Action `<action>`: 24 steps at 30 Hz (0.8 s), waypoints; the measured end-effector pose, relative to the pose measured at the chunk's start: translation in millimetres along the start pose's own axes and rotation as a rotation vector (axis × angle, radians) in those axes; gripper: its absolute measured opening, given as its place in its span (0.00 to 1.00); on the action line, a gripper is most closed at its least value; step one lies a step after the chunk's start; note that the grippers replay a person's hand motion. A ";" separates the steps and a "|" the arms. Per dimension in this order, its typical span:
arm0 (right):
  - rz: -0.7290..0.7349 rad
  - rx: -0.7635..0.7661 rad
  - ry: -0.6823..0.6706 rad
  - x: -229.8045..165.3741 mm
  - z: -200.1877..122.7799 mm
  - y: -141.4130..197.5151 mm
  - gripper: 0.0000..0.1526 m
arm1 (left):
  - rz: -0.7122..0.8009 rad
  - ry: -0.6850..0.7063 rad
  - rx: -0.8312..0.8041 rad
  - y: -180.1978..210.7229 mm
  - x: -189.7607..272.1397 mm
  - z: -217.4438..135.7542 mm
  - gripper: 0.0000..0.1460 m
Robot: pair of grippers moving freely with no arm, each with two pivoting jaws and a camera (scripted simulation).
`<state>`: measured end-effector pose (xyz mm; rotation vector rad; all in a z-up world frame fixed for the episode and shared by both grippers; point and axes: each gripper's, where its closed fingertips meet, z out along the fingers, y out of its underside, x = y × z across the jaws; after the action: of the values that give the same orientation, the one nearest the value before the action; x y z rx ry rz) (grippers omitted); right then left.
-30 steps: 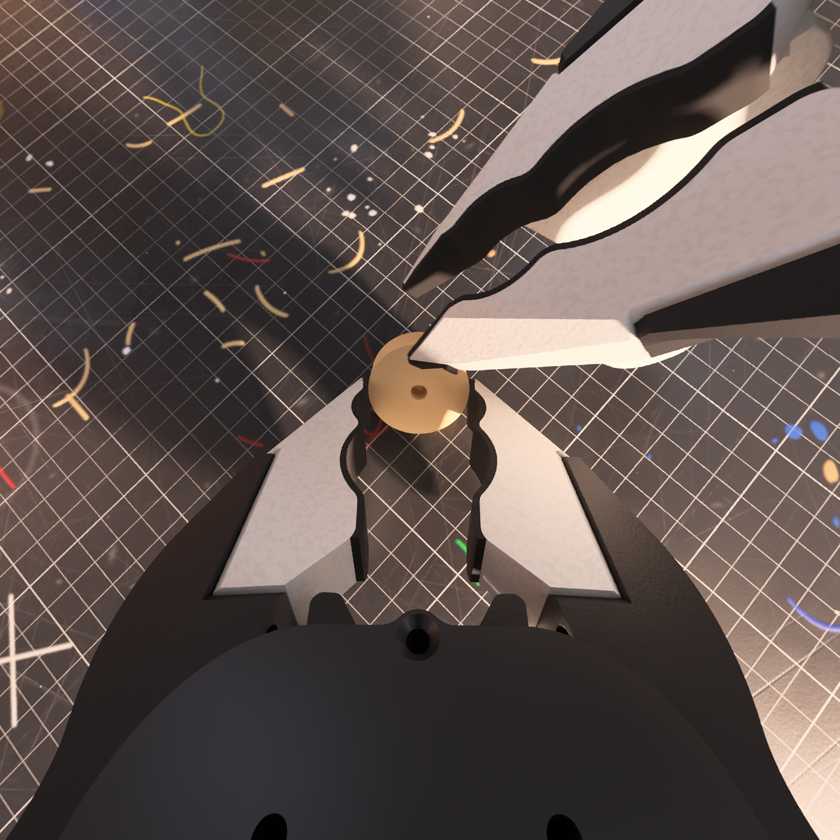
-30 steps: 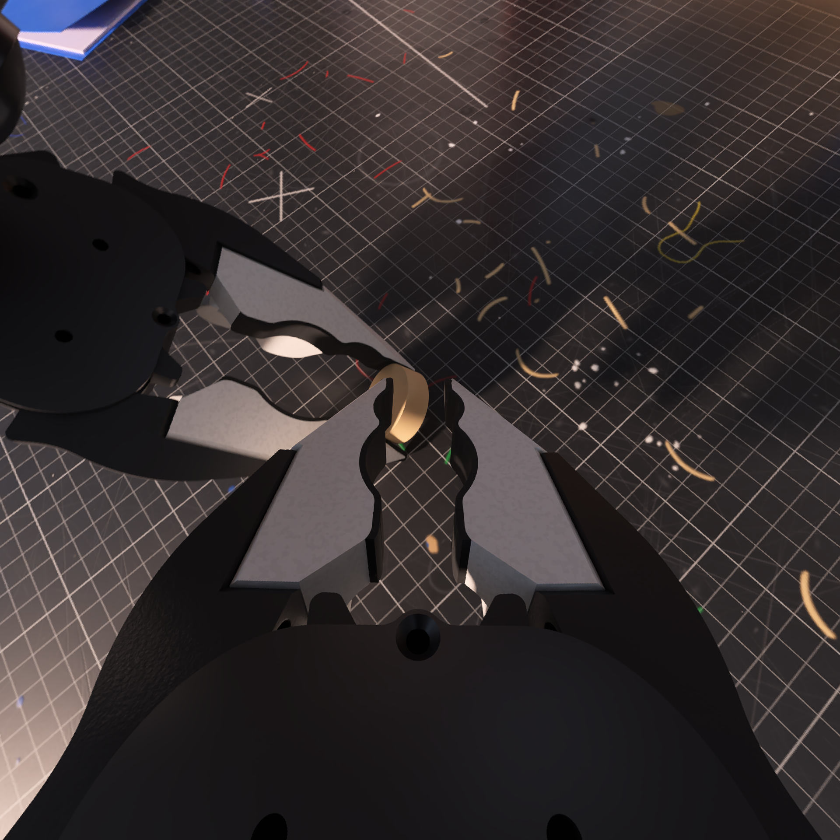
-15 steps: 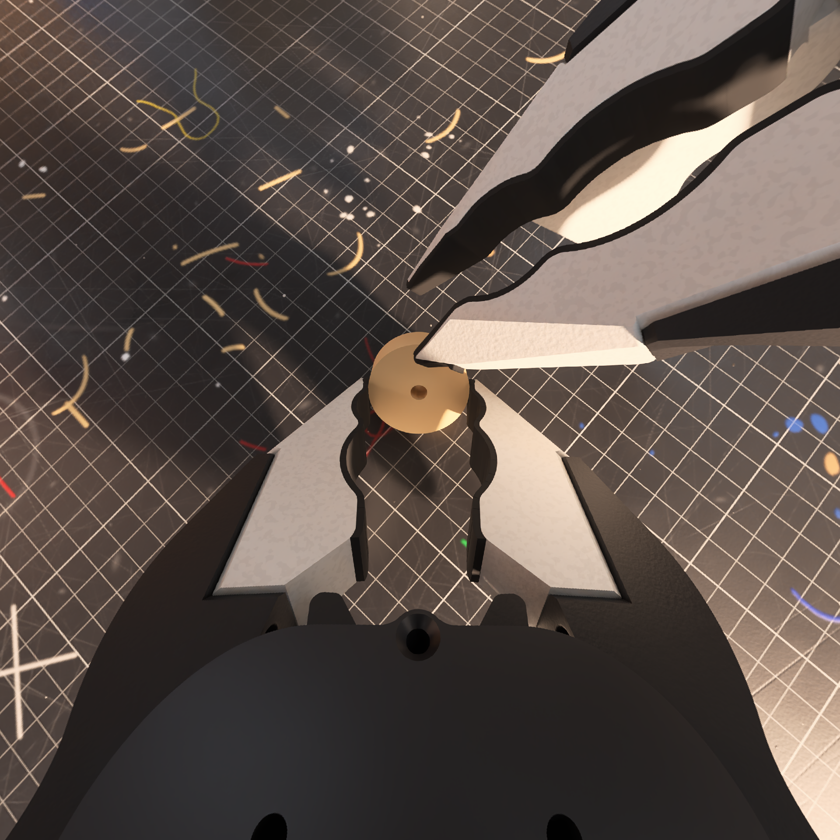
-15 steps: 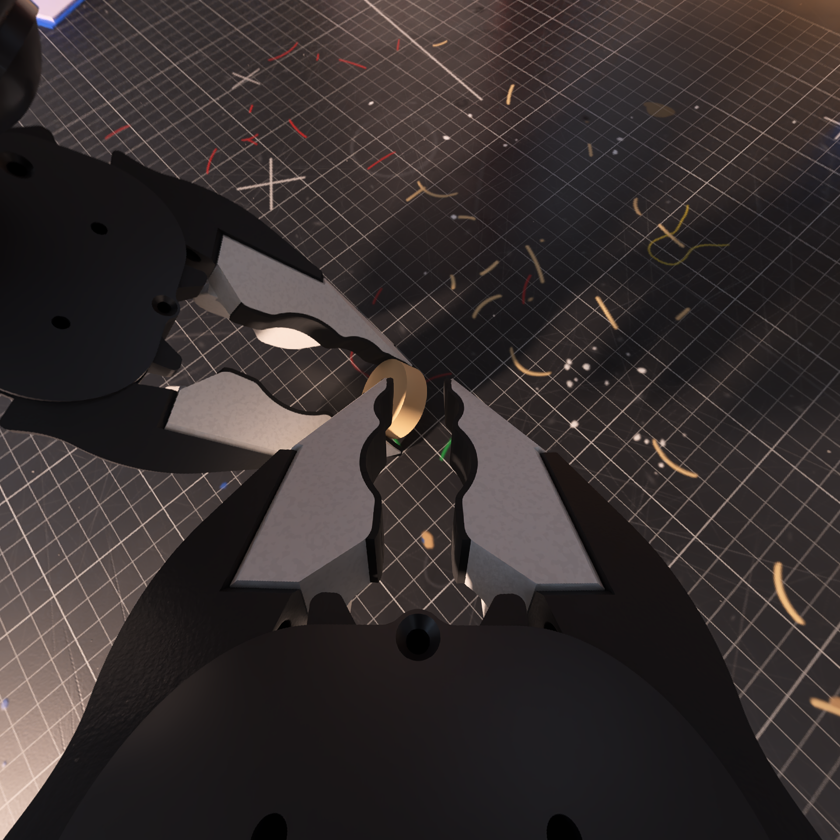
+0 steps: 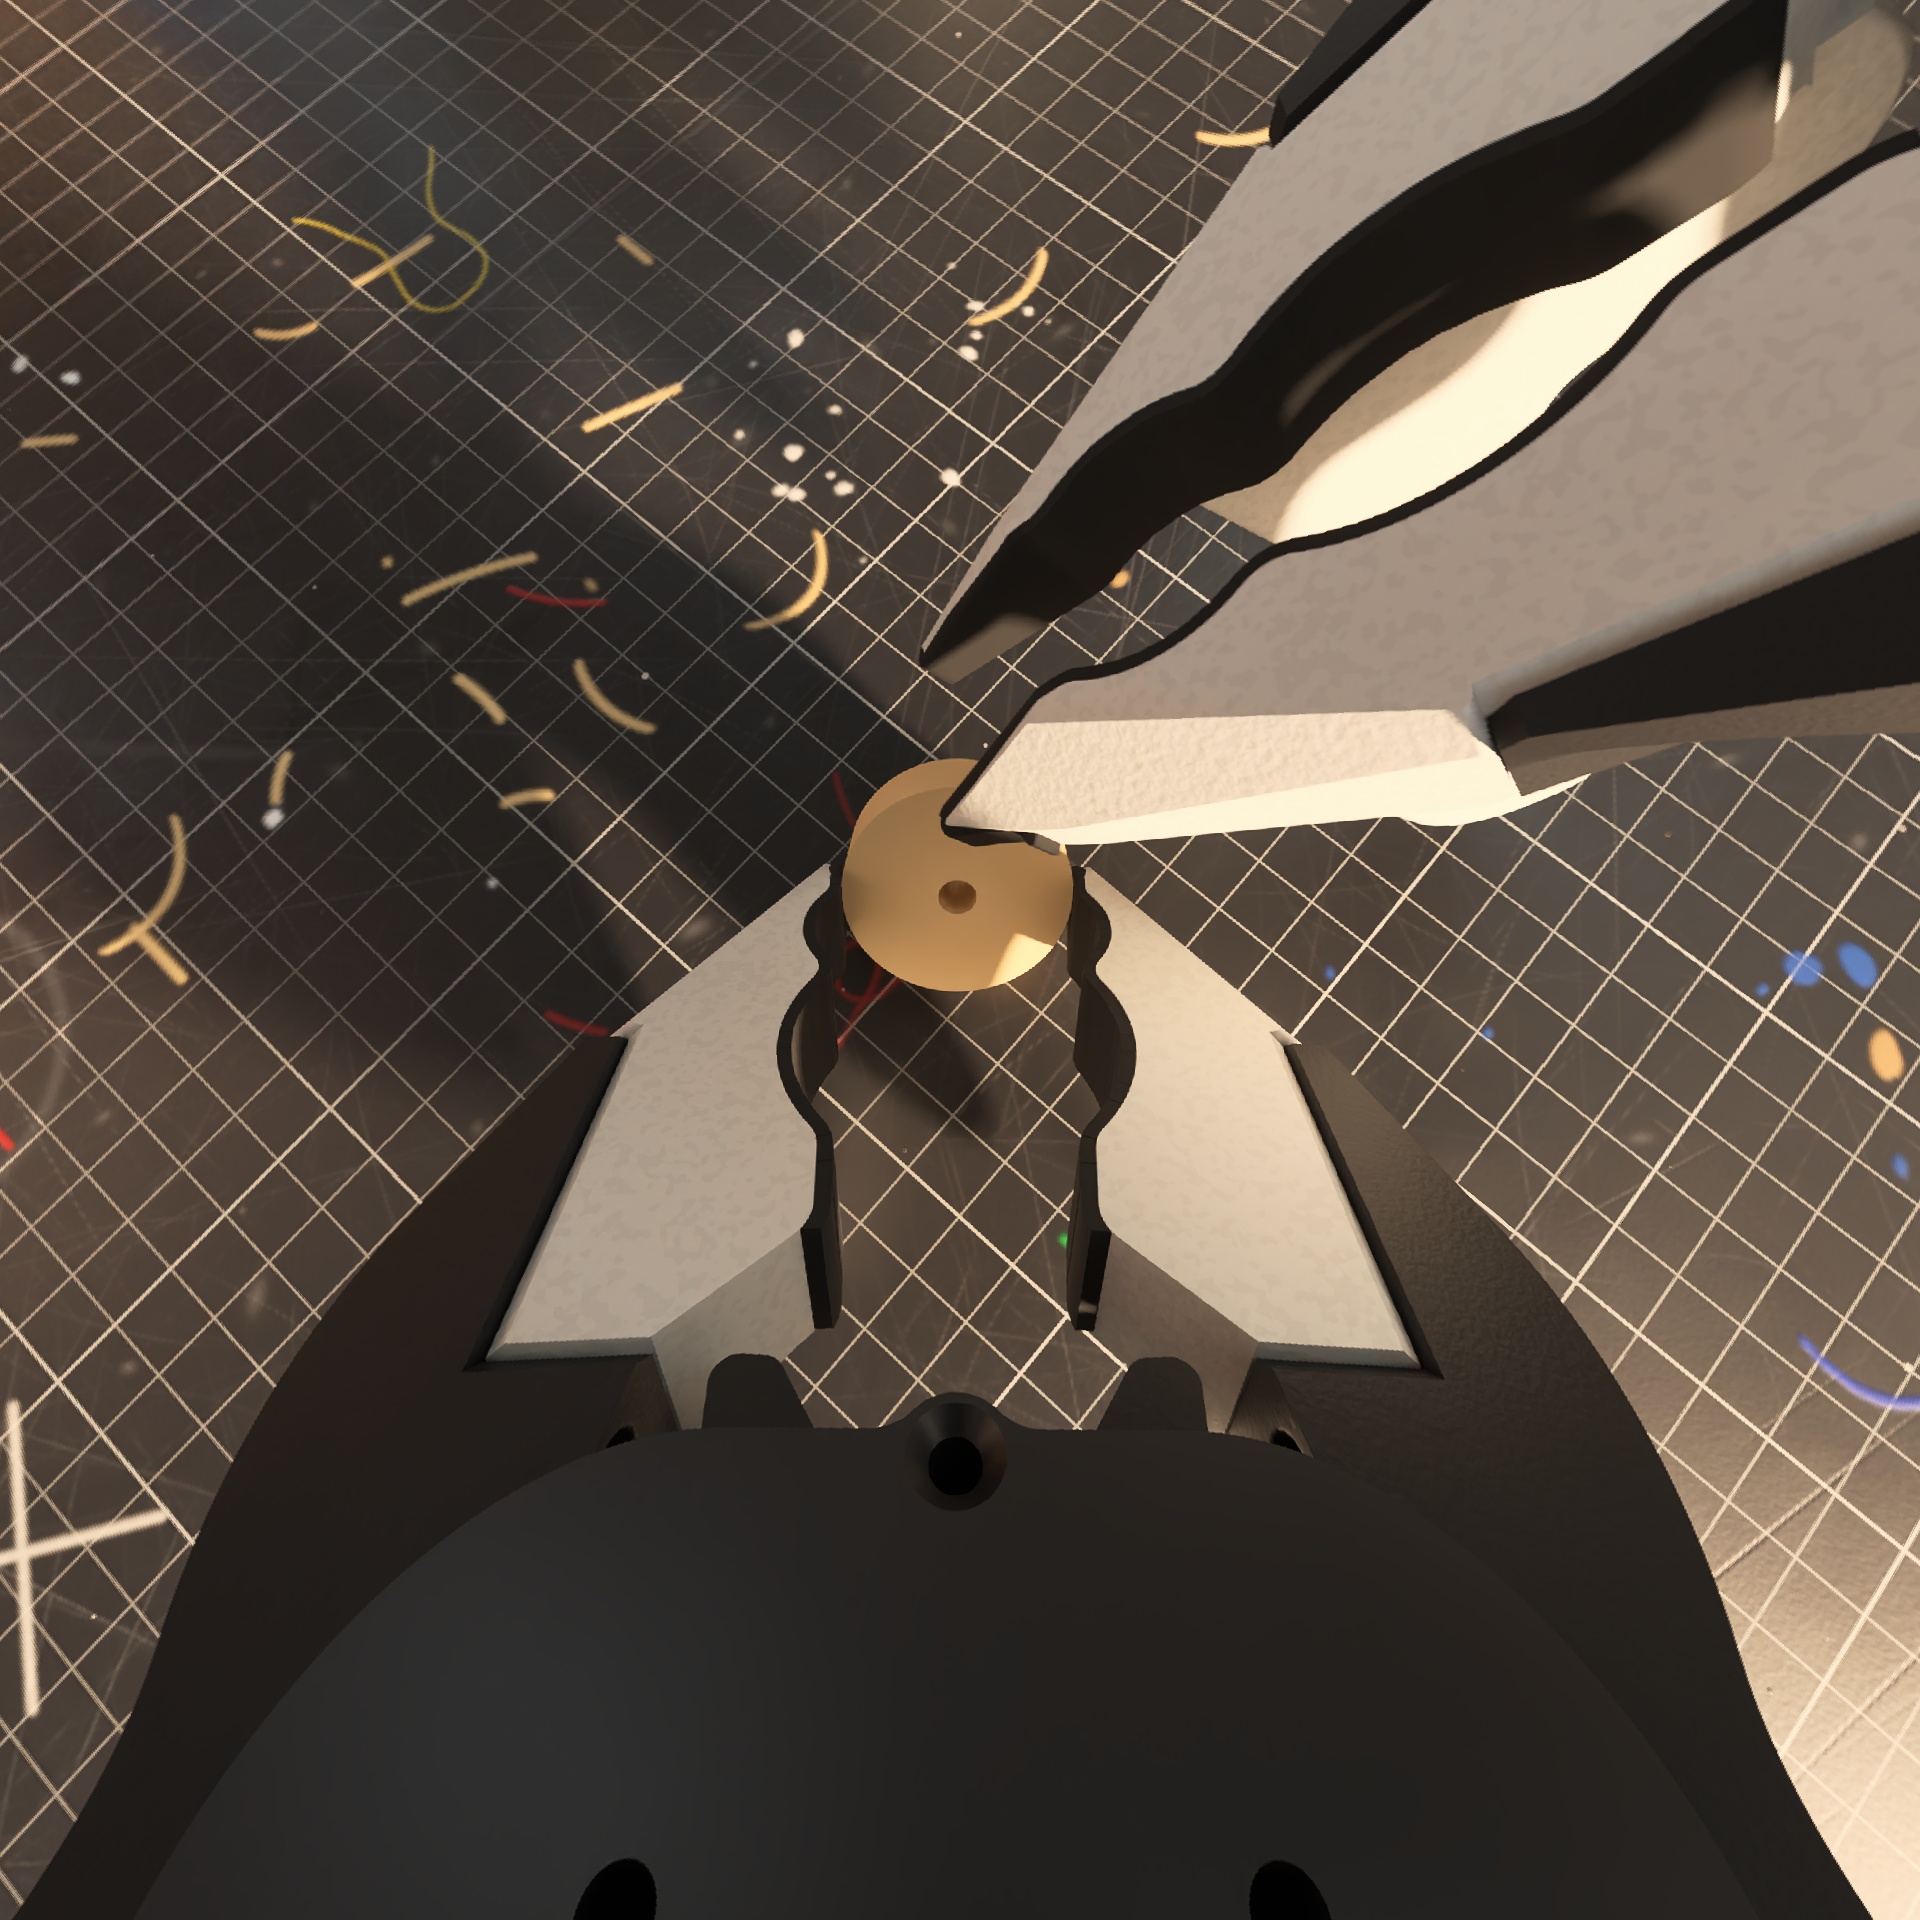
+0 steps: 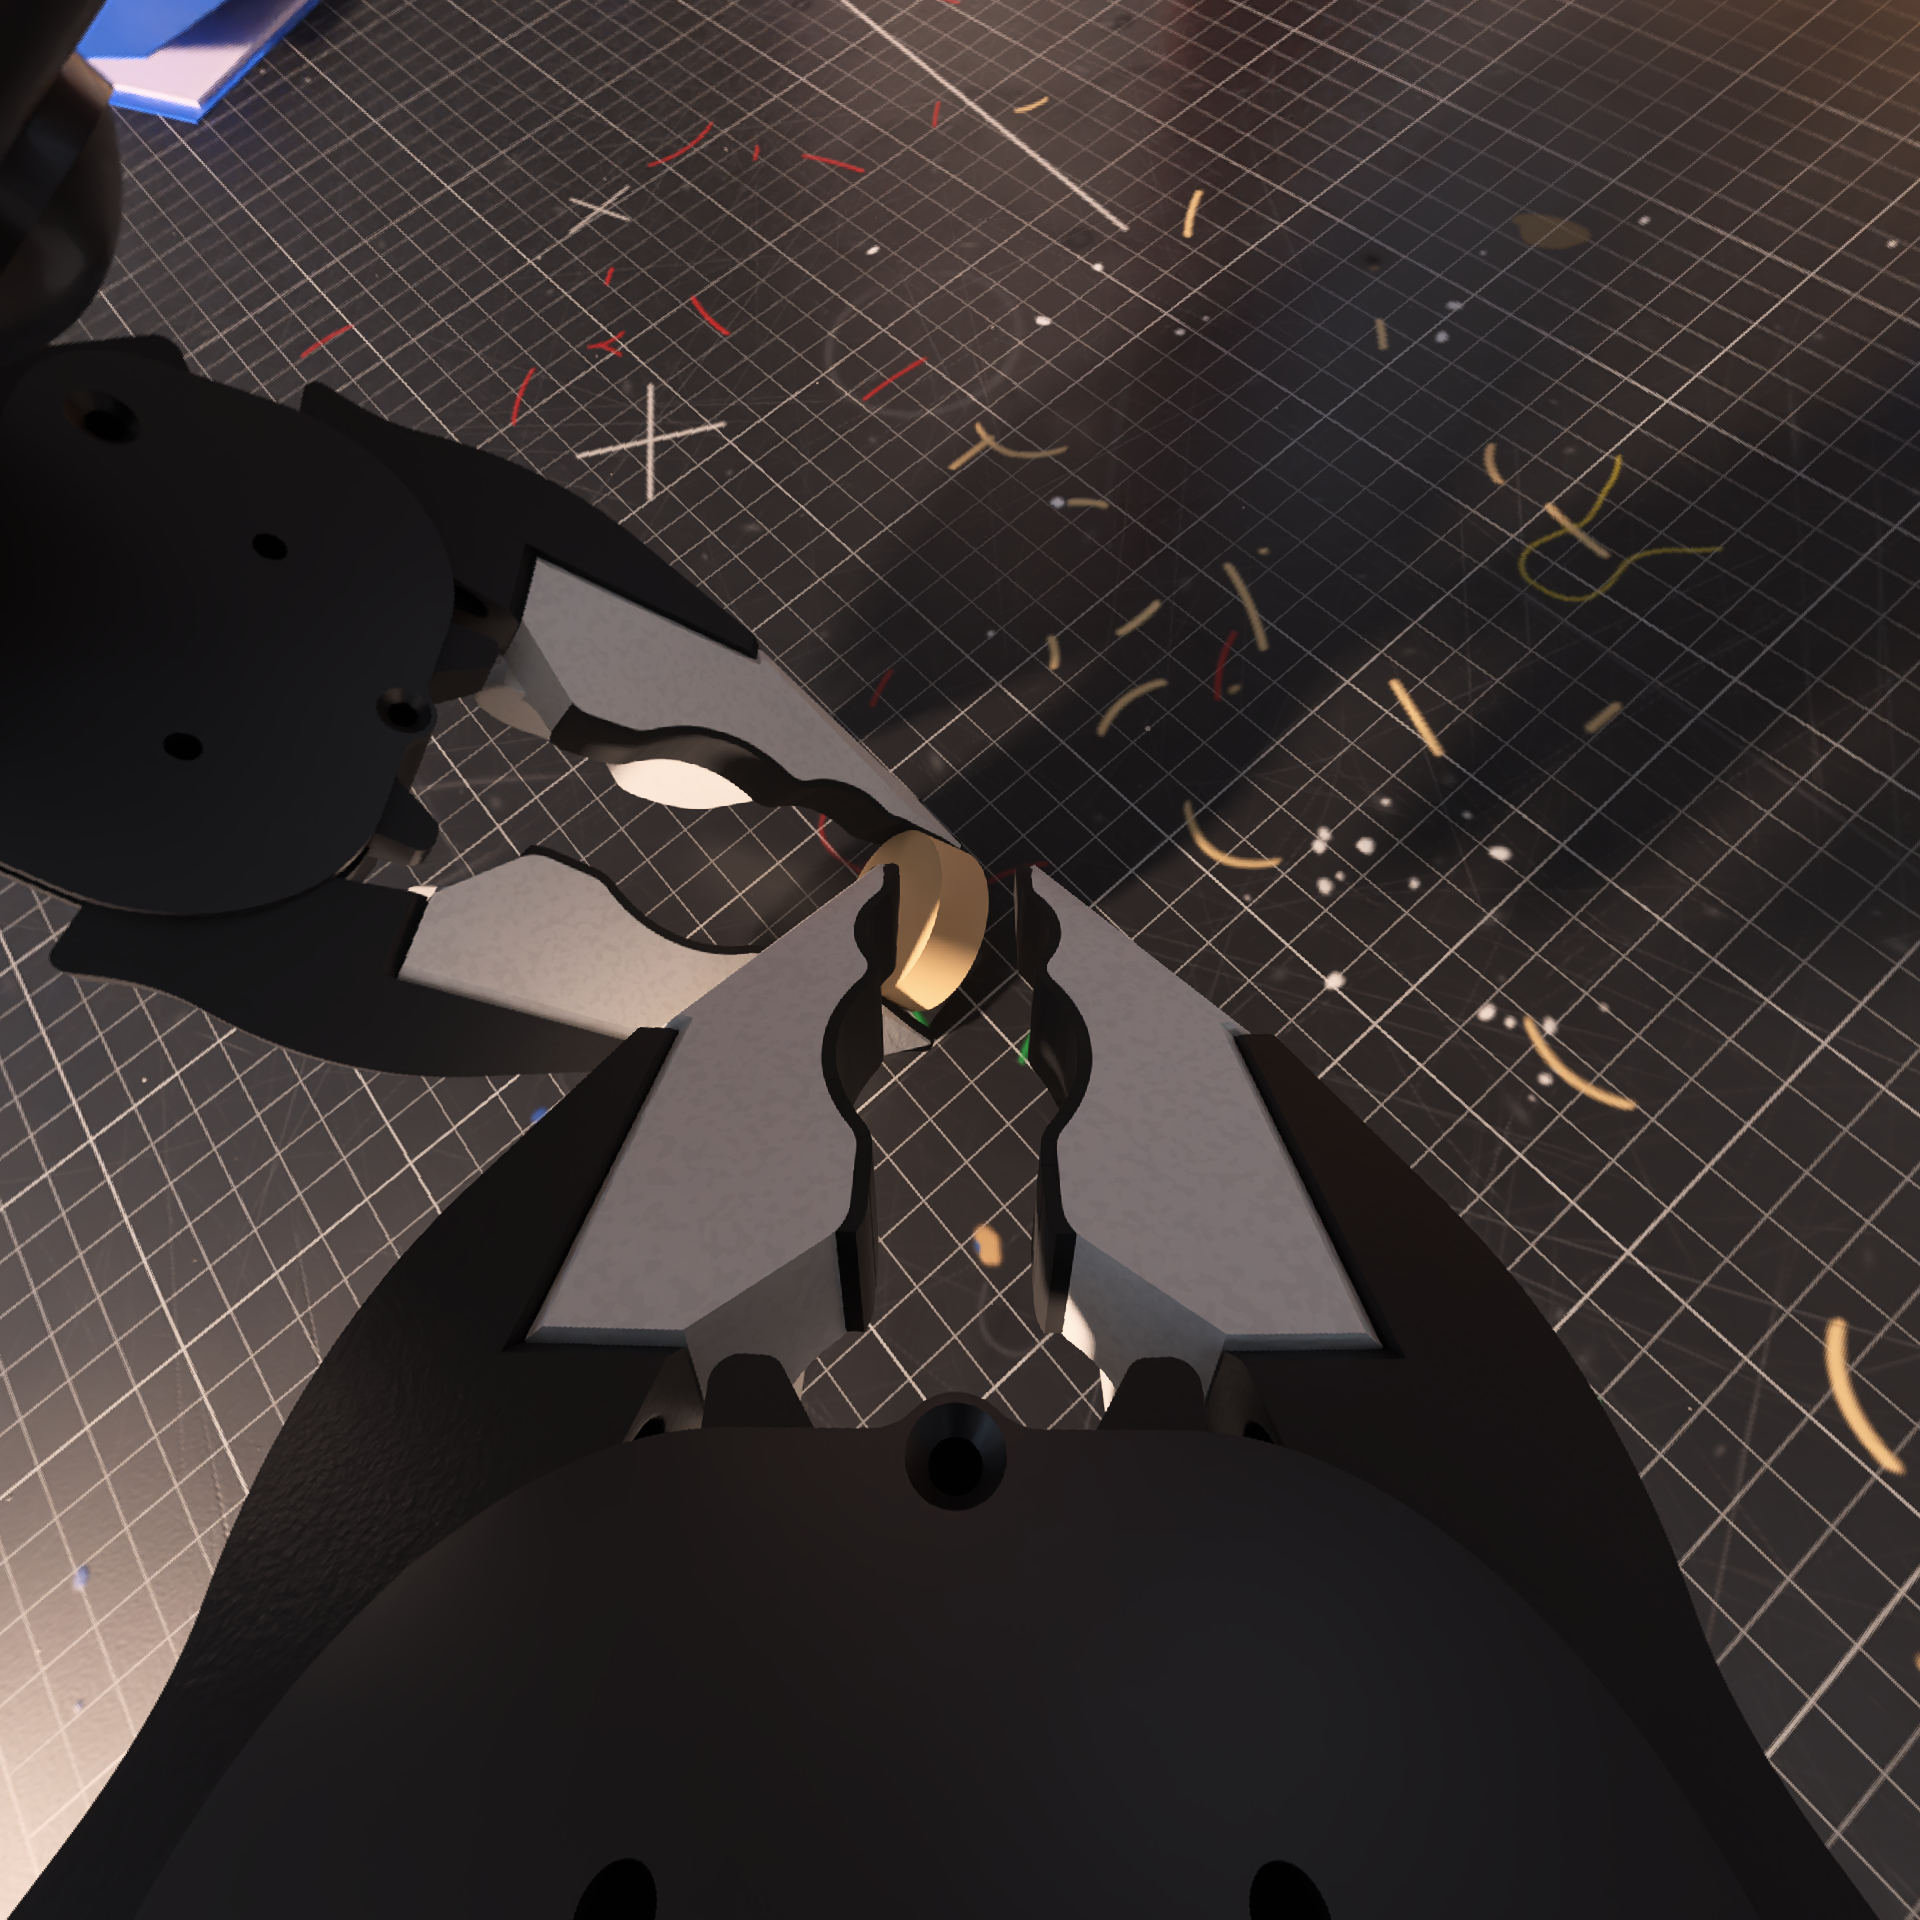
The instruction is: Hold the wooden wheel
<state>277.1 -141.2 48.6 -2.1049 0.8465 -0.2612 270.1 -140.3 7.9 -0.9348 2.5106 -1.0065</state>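
Observation:
The wooden wheel [image 5: 935,925] is a small tan disc with a centre hole. It is held on edge a little above the mat. My left gripper [image 5: 956,883] is shut on its rim, one fingertip on each side. My right gripper [image 5: 945,738] comes in from the upper right and straddles the wheel's thickness. In the right wrist view the wheel [image 6: 940,925] stands edge-on between the right gripper's [image 6: 954,883] fingers. Its left finger touches the wheel's face and a gap shows at its right finger. The left gripper [image 6: 868,883] reaches in from the left.
A dark gridded cutting mat [image 5: 312,727] lies under everything, marked with tan, red and white flecks and scratches. A flat blue object [image 6: 187,62] lies at the far top left in the right wrist view.
Both views have shifted slightly over the mat. The wheel stays in the left fingers and the right gripper's finger gap has not visibly changed.

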 end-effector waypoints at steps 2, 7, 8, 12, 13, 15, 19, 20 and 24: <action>0.000 -0.004 0.006 0.5 0.2 -0.1 0.14 | -0.006 0.001 -0.001 0.2 -0.1 0.0 0.29; 0.005 -0.009 -0.004 -2.2 -3.4 1.4 0.14 | 0.001 0.010 -0.003 0.8 0.1 -0.5 0.29; 0.024 0.000 -0.022 -1.8 -2.3 0.3 0.14 | 0.004 0.002 -0.008 0.7 0.0 -0.7 0.29; 0.008 -0.002 0.001 -0.7 -2.2 -0.3 0.14 | 0.001 -0.004 -0.004 1.0 -1.0 -1.0 0.29; -0.006 0.000 0.014 -1.5 -3.5 0.2 0.14 | 0.010 -0.008 -0.005 1.1 -1.9 -1.4 0.29; 0.000 0.012 0.001 -3.4 -7.4 -0.1 0.14 | 0.002 -0.016 -0.007 2.1 -4.9 -2.3 0.29; -0.015 0.029 -0.022 -5.3 -6.7 -5.6 0.08 | -0.020 -0.026 -0.021 2.8 -7.5 -2.5 0.29; -0.041 0.019 -0.015 -6.0 -6.8 -5.4 0.08 | -0.029 -0.012 -0.013 3.1 -7.6 -2.3 0.29; -0.124 0.020 0.029 -4.2 -6.1 -4.6 0.08 | -0.036 -0.008 -0.009 3.3 -8.1 -2.3 0.29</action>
<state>273.4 -140.3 56.4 -2.1429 0.7288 -0.3651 273.6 -131.9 7.4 -0.9883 2.5023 -1.0017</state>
